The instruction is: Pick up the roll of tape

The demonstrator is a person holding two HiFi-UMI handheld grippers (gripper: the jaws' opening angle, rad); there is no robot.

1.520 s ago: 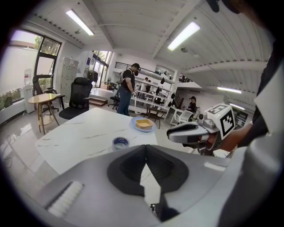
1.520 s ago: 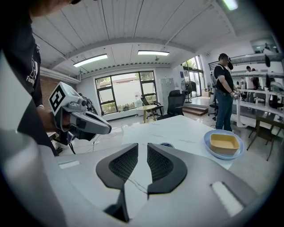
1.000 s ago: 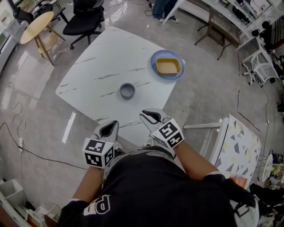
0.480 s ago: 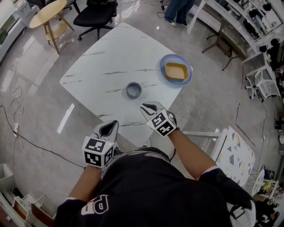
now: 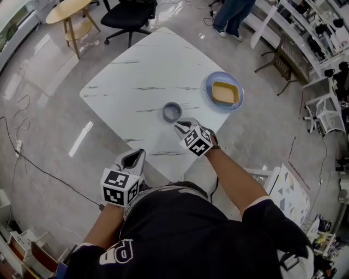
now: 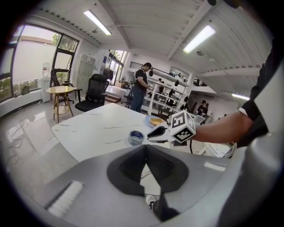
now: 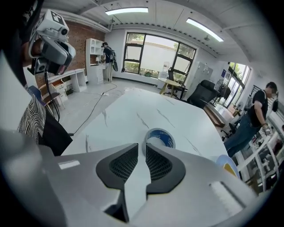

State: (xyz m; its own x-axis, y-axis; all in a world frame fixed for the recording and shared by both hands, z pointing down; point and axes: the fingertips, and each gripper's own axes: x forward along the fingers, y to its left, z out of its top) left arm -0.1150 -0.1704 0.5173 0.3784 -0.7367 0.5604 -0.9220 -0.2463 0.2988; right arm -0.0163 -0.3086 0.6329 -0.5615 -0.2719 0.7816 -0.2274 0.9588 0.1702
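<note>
The roll of tape (image 5: 172,111), grey-blue with a blue core, lies flat on the white marble table (image 5: 142,71). My right gripper (image 5: 181,126) reaches over the table's near corner, its tips just short of the roll. In the right gripper view the tape (image 7: 160,137) sits right beyond the right gripper (image 7: 142,145), whose jaws stand a narrow gap apart with nothing between them. My left gripper (image 5: 135,155) hangs back off the table by my body. In the left gripper view the left gripper (image 6: 145,146) is shut and empty, with the tape (image 6: 136,137) far ahead.
A blue plate (image 5: 210,82) holding a yellow square dish sits on the table right of the tape. A black office chair (image 5: 128,13), a round wooden table (image 5: 68,11) and a standing person (image 5: 232,13) are beyond the table. White furniture (image 5: 286,190) stands at my right.
My right gripper has moved forward over the table corner, from near my body to just short of the tape. The left gripper has stayed put.
</note>
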